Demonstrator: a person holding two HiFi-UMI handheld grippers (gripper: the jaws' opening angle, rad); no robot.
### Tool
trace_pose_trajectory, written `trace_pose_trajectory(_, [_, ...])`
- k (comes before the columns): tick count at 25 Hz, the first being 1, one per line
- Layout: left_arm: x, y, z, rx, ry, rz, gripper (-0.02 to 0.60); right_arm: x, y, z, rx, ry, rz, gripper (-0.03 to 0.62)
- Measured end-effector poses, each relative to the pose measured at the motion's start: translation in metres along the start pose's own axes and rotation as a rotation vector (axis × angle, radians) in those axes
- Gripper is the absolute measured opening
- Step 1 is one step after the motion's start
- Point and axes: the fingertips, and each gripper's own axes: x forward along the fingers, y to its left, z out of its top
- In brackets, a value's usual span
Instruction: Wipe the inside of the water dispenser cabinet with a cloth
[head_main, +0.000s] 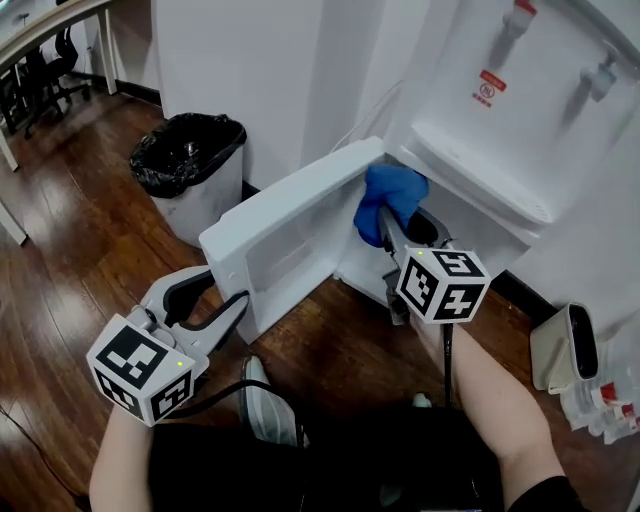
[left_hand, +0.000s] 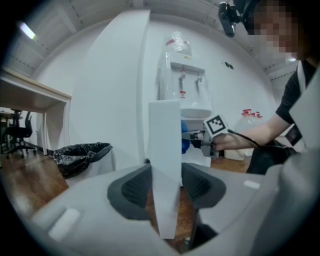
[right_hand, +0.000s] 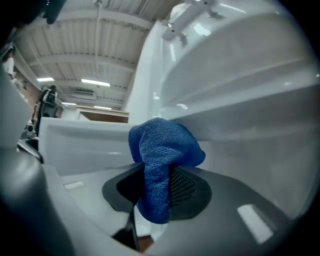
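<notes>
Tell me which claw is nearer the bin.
Left. The left claw clamps the edge of the open door, on the same side as the bin; the right claw, gripping the cloth, is beyond the door.

Office corner, desk (left_hand: 37, 93), swivel chair (left_hand: 20, 135), water dispenser (head_main: 520, 110), lined waste bin (head_main: 190, 165)
</notes>
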Motion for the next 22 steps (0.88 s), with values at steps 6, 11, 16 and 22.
trace_pose_trajectory(6, [0.006, -0.003, -0.016, 0.009, 0.05, -0.028, 0.189, 0.011, 0.016, 0.003, 0.011, -0.025, 0.047, 0.117])
trace_pose_trajectory(11, [0.009, -0.003, -0.026, 0.011, 0.071, -0.037, 0.19, -0.003, 0.109, -0.002, -0.107, 0.02, 0.319, 0.117])
trace_pose_trajectory(16, [0.01, -0.006, -0.026, 0.025, 0.091, -0.052, 0.189, -0.06, 0.129, 0.027, -0.107, -0.027, 0.428, 0.117])
trace_pose_trajectory(22, [0.01, -0.005, -0.028, 0.02, 0.103, -0.042, 0.19, -0.075, 0.12, 0.165, -0.289, -0.342, 0.298, 0.117])
